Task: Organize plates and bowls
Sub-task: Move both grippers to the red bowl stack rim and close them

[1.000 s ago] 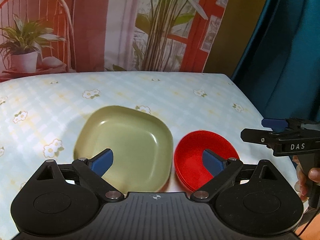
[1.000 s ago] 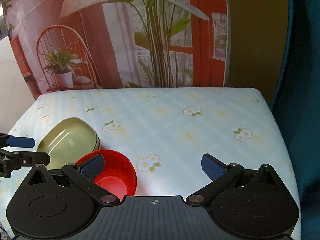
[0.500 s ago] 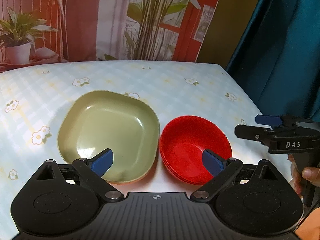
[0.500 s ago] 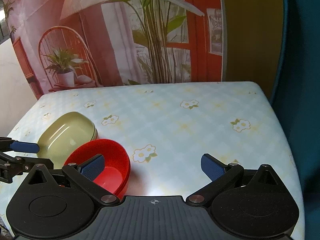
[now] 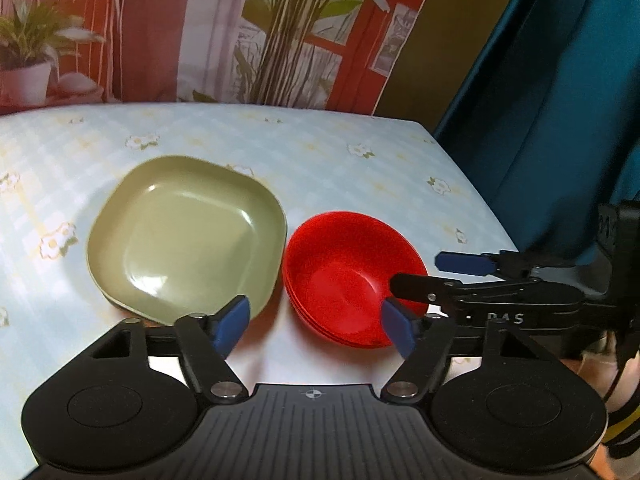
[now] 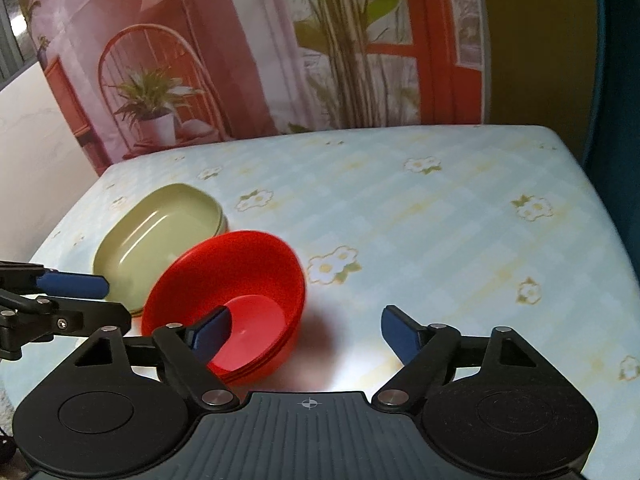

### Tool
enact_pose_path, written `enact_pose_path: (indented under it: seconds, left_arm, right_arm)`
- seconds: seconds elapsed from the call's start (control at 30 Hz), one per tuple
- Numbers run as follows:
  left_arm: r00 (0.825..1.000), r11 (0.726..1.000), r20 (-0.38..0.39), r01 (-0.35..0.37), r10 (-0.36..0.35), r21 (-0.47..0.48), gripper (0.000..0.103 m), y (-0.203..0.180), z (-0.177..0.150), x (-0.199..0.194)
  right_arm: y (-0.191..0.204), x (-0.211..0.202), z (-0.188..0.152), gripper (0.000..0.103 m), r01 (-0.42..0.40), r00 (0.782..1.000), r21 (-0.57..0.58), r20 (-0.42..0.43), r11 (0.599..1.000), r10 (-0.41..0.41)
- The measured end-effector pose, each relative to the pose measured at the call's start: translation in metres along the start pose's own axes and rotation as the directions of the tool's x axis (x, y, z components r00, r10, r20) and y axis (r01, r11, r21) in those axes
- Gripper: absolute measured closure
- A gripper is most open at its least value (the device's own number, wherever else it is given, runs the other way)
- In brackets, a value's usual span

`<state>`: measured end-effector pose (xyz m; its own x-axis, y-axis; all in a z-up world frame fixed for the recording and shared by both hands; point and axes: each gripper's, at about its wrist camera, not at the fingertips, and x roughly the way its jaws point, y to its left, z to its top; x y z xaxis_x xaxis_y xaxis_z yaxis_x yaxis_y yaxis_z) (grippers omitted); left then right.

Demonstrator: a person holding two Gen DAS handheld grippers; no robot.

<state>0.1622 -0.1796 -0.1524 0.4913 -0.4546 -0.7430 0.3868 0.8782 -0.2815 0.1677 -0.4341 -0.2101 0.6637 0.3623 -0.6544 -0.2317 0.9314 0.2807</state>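
A stack of olive-green square plates (image 5: pixel 184 232) sits on the table, with a stack of red bowls (image 5: pixel 352 276) just to its right. My left gripper (image 5: pixel 316 324) is open and empty, above the near edges of both stacks. My right gripper (image 6: pixel 306 332) is open and empty; its left finger hangs over the red bowls (image 6: pixel 228 296), beside the green plates (image 6: pixel 156 236). The right gripper also shows in the left wrist view (image 5: pixel 416 272), open by the bowls' right rim. The left gripper shows at the left edge of the right wrist view (image 6: pixel 76 296).
The table (image 6: pixel 420 216) has a pale blue checked cloth with flower prints. Its right edge meets a teal curtain (image 5: pixel 560 100). A printed backdrop with plants and a chair (image 6: pixel 160 92) stands behind the far edge.
Both grippers have drawn closer to the stacks and lower. The right gripper has moved left, so its left finger now hangs over the red bowls. Plates and bowls have not moved.
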Motion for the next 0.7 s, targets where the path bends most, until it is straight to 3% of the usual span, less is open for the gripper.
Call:
enact_pose_path:
  seconds: [0.3, 0.7]
  left_arm:
    - [0.997, 0.993, -0.054, 0.054, -0.06, -0.105, 0.047, 0.007, -0.005, 0.009]
    - [0.994, 0.984, -0.08, 0.063, -0.077, -0.165, 0.049, 0.008, -0.004, 0.035]
  right_arm:
    - [0.011, -0.001, 0.001, 0.033, 0.005, 1.0, -0.042, 0.016, 0.999, -0.004]
    - [0.006, 0.007, 0.001, 0.049, -0.002, 1.0, -0.015, -0.011, 1.0, 0.002]
